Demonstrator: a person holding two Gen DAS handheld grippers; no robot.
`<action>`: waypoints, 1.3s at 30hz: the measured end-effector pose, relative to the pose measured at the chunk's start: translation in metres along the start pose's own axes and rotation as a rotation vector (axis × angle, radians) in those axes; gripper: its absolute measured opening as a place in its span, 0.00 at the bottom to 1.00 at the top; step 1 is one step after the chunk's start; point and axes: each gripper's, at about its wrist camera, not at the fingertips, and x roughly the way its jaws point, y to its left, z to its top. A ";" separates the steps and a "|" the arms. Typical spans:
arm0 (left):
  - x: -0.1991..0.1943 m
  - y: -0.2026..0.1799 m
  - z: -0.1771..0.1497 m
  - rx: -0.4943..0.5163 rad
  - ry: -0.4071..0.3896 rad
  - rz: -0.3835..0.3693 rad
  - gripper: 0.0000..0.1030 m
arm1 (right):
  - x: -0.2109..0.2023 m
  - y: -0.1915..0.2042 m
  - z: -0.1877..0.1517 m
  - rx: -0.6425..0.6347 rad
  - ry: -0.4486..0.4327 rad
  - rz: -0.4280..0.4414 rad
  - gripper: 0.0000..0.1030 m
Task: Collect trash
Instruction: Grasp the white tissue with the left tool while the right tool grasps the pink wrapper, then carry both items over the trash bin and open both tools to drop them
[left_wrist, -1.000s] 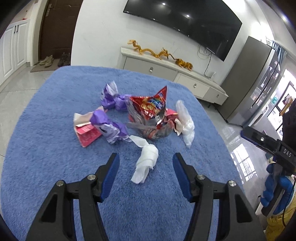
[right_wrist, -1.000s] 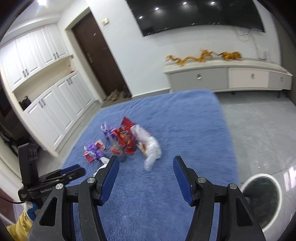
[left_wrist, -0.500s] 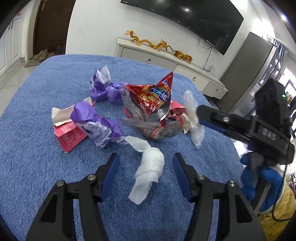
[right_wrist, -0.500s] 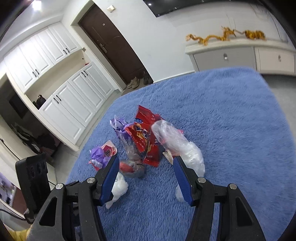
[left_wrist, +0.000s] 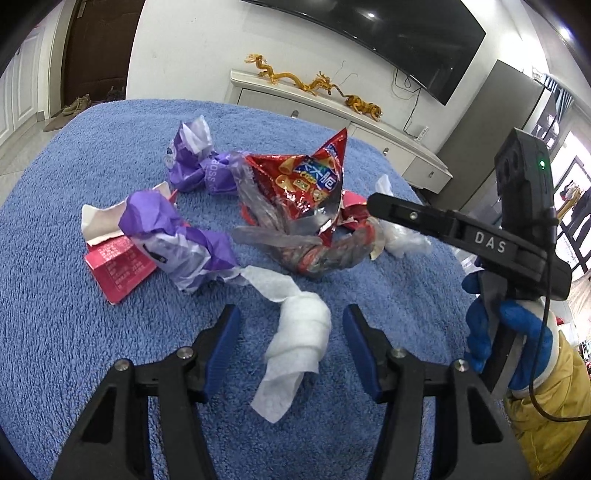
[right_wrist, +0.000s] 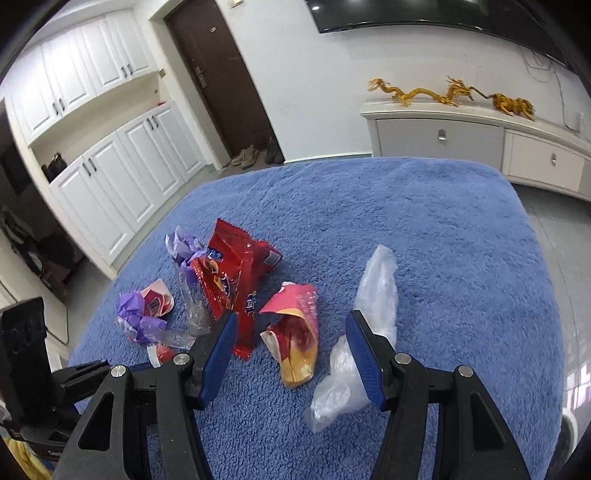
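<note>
Trash sits heaped mid-way across the blue carpet (left_wrist: 66, 332). My left gripper (left_wrist: 291, 328) angles down at it, jaws closing, the twisted white tissue (left_wrist: 299, 332) between the pads but untouched. My right gripper (right_wrist: 288, 332) tilts down with jaws apart, a pink wrapper (right_wrist: 295, 332) between them and a clear plastic bag (right_wrist: 376, 291) beside its right finger. From the left view its body reads "DAS". The red snack bag (left_wrist: 306, 181) carries lettering I cannot read.

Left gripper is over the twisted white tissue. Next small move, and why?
Probably ease the left gripper slightly down, letting it close on the white tissue. The tissue already lies between the closing jaws, neither pad pressing it yet, and it lies apart from the red snack bag.
</note>
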 end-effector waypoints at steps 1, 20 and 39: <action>0.001 0.000 0.000 0.000 -0.001 0.002 0.51 | 0.003 0.002 0.000 -0.018 0.007 -0.002 0.56; -0.012 0.001 -0.019 0.014 -0.013 0.018 0.21 | 0.019 0.033 -0.016 -0.290 0.088 -0.092 0.27; -0.136 -0.036 -0.030 0.058 -0.173 0.055 0.19 | -0.154 0.053 -0.048 -0.157 -0.177 0.009 0.27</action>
